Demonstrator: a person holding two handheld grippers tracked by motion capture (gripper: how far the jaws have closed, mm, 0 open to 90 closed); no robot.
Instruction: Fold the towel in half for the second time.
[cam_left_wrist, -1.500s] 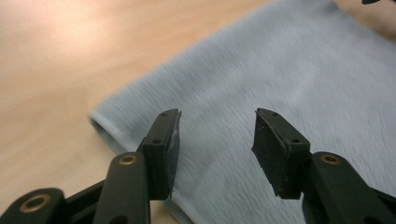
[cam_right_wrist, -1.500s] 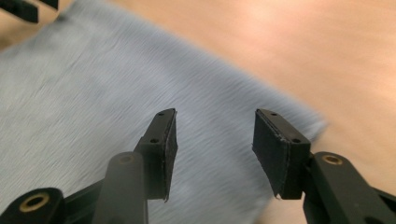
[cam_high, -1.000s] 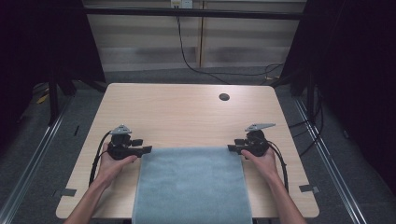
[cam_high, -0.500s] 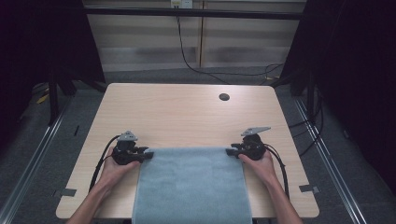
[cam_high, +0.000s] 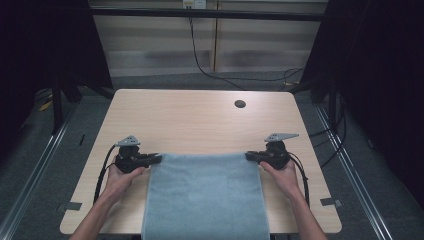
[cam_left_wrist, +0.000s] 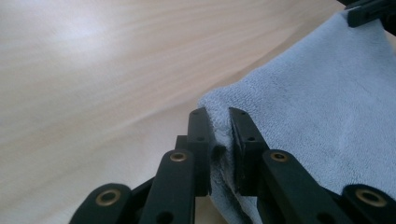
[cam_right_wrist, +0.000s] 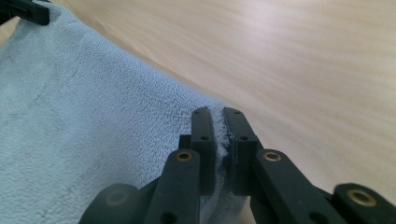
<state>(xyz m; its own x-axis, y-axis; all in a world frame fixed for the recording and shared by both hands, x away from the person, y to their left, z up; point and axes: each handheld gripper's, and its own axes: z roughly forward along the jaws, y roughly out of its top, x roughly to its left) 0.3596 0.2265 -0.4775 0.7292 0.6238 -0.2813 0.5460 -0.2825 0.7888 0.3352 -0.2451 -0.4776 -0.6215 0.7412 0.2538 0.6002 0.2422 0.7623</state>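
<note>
— Why are you holding the blue towel (cam_high: 205, 192) like that?

— Your left tool (cam_high: 152, 159) and right tool (cam_high: 250, 156) each pinch one far corner, jaws closed on the pile, so the far edge stays stretched flat.

— And where is it?

— It lies on the worktop (cam_high: 200, 120), centred at the near edge, apparently draping over it.

The high view looks forward and down from above the person's side, taking in the whole table (cam_high: 200, 120) from well back. Each gripper view sits close behind its own claw, the left claw (cam_left_wrist: 219, 135) and the right claw (cam_right_wrist: 217, 133), skimming low across the tabletop. All three share the blue towel (cam_high: 205, 195).
</note>
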